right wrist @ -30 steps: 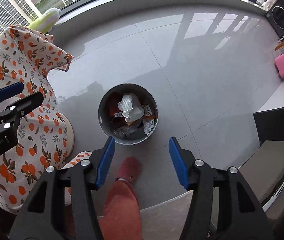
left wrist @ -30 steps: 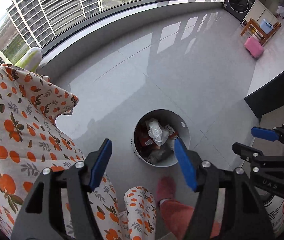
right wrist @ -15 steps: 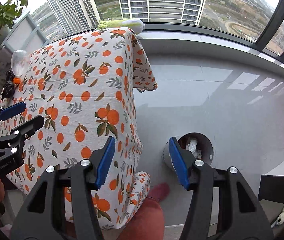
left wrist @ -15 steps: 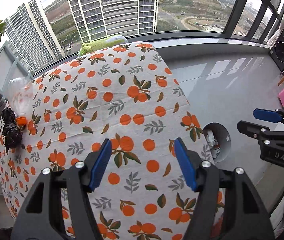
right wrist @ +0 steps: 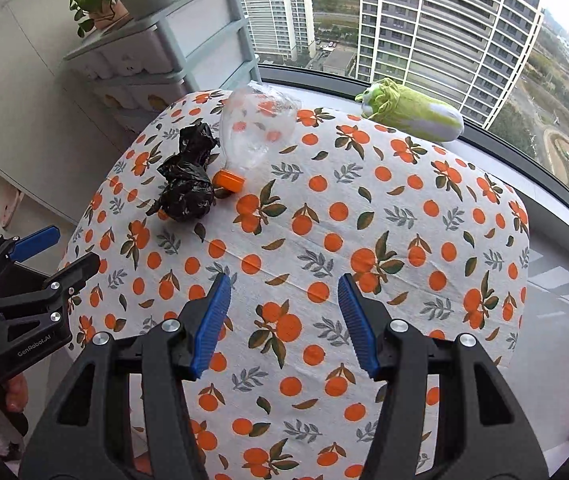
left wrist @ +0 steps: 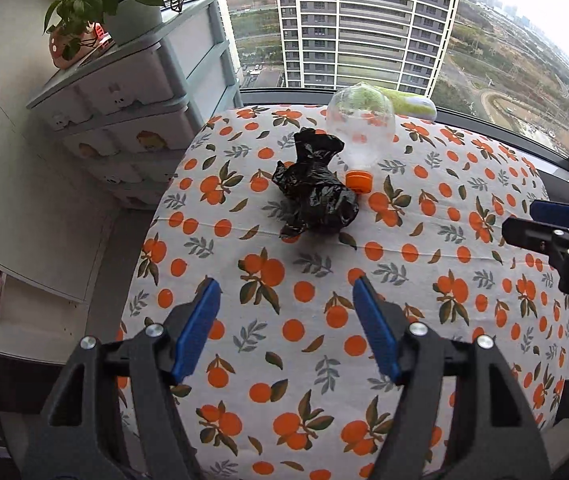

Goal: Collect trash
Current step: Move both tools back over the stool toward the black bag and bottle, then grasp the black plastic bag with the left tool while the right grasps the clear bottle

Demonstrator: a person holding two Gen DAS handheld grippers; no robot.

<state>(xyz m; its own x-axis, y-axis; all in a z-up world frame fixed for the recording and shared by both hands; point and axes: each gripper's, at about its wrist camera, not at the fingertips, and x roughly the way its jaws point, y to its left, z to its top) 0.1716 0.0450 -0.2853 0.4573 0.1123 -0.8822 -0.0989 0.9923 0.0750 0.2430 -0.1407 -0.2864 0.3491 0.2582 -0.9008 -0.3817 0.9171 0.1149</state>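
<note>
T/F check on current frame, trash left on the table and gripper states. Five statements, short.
1. A crumpled black plastic bag lies on the orange-print tablecloth. True.
2. The clear bottle stands upright with its cap on top. False: it lies on its side, its orange cap towards the camera, next to the bag.
3. The left gripper holds the bag. False: nothing is between its fingers, the jaws are opening and the bag lies further off.
4. The right gripper is empty. True: only tablecloth shows between its fingers.
5. The green plush toy sits in the middle of the table. False: it lies at the far edge, by the window.
</note>
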